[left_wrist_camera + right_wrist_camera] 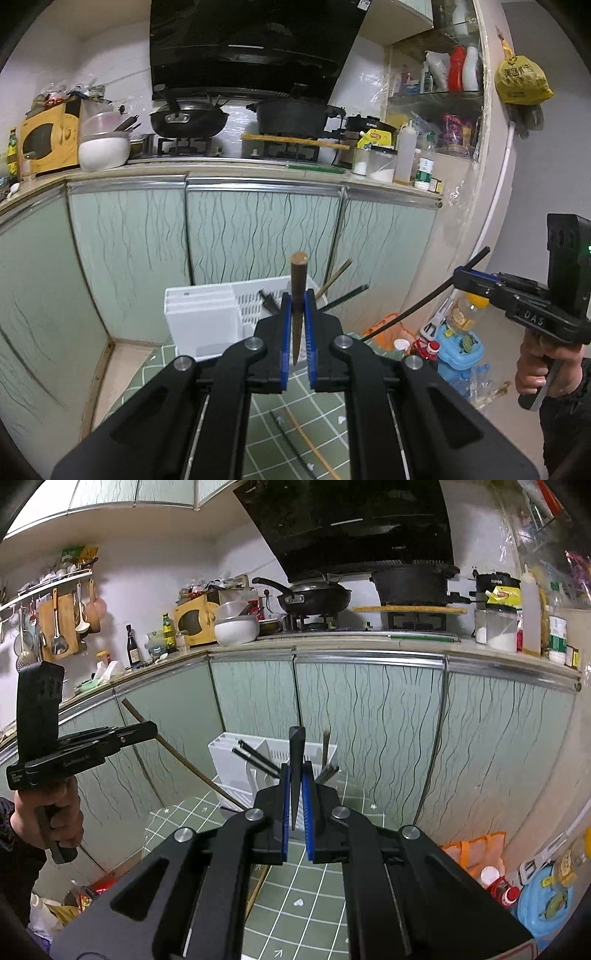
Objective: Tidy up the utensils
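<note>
Left wrist view: our left gripper (298, 299) clamps a brown chopstick (297, 280) above the white utensil holder (207, 317); our right gripper (297, 771) pinches a black chopstick (296, 753) over the green checked table (303, 897).

R gripper (297, 775) clamped on black chopstick (296, 760), upright btwn blue pads. White utensil rack (236, 749) just behind, on green checked tabletop (306, 893). L gripper (142, 731) at left edge w/ brown chopstick (177, 755), hand (55, 819) on grip.
</note>
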A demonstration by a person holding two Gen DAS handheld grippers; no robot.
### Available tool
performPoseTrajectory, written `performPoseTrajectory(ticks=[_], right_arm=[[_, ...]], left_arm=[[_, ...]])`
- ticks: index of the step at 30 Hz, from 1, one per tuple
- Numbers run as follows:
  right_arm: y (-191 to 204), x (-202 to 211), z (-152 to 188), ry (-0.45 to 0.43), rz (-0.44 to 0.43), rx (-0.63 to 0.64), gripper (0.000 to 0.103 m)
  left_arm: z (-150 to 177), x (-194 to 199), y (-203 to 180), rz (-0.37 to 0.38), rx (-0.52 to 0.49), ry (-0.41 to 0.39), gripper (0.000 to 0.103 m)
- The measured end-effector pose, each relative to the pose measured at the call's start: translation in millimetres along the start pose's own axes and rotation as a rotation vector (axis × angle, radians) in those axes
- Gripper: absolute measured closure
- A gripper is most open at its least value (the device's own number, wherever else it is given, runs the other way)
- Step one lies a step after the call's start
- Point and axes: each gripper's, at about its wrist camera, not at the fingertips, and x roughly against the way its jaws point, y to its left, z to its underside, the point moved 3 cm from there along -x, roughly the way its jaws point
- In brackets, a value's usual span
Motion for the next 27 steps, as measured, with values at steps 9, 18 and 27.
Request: performPoseTrajectory(ticks=[9,18,27], right_arm=[[-2,-16,-33,-0.024,0.004,0.009,0.097],[-11,-50,-59,-0.028,-0.002,0.012,0.097],[-20,-104,-68,0.028,0.001,0.031,0.097]], left_arm=[[-32,-20,-14,0.015,-0.037,-0.032,0.095],[-48,-54,1,-0.01,-0.052,-0.029,0.095],[-46,-92,21,-0.007,-0.056,-0.001,0.095]])
